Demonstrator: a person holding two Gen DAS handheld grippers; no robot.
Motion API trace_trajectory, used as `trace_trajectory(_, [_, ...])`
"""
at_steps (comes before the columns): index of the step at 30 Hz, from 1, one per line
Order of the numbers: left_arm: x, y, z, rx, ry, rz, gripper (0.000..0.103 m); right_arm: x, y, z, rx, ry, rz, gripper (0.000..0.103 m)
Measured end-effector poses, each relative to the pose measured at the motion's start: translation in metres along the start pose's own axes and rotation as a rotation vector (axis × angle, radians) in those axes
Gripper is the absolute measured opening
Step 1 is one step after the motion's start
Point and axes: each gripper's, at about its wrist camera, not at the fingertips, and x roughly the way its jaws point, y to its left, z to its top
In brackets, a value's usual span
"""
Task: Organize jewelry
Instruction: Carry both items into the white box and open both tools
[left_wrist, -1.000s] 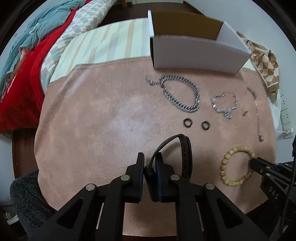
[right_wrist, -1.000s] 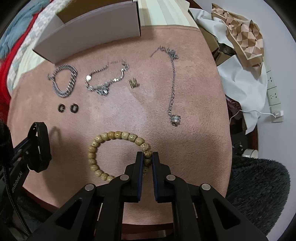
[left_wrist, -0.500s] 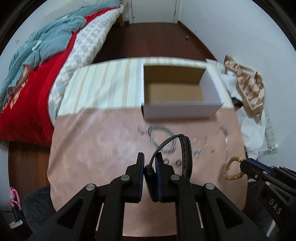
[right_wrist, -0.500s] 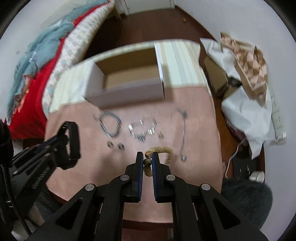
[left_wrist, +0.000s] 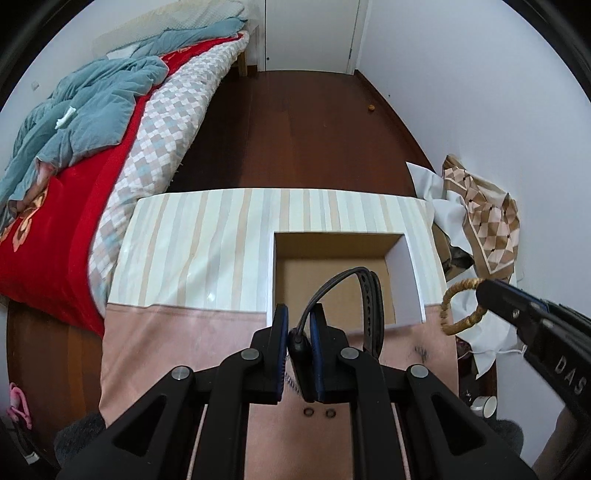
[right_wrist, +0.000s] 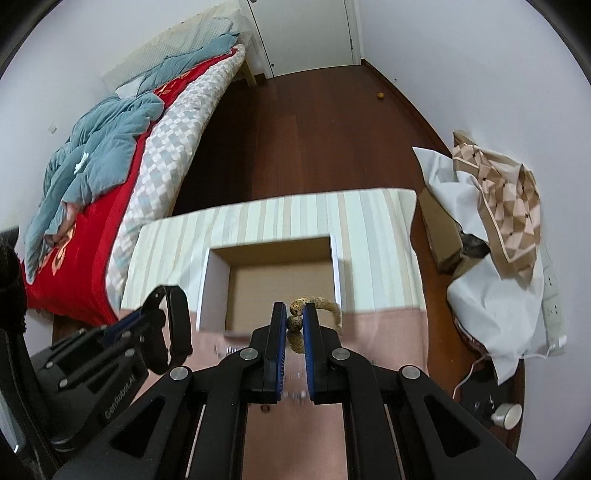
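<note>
**Both grippers loaded, raised over box**

Left gripper (left_wrist: 298, 334) was clamped on a black perforated rubber strap bracelet (left_wrist: 370, 295) — loop arced up over the open white cardboard box with brown inside (left_wrist: 415, 280). Right gripper (right_wrist: 294, 326) pinched a tan wooden bead bracelet (right_wrist: 325, 304), beads squeezed between the blue pads, the rest of the loop hung toward the box's right wall. Box sat on the striped cream tablecloth (left_wrist: 207, 254), at the edge of the pink suede mat (left_wrist: 177, 332). Two small dark rings (left_wrist: 318, 412) lay on the mat, below the left gripper.
</note>
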Motion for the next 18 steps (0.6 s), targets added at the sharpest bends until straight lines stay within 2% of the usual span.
trace_trajectory(8, [0.059, 0.009, 0.031, -0.051, 0.110, -0.070, 0.009, 0.057, -0.007, 0.038, 0.012, 0.071, 0.029, 0.009])
trace_trajectory(13, [0.096, 0.008, 0.042, -0.071, 0.192, -0.118, 0.009, 0.100, -0.011, 0.044, 0.015, 0.132, 0.037, 0.009])
trace_trajectory(18, [0.114, 0.007, 0.049, -0.096, 0.240, -0.142, 0.014, 0.125, -0.016, 0.045, 0.025, 0.177, 0.080, 0.010])
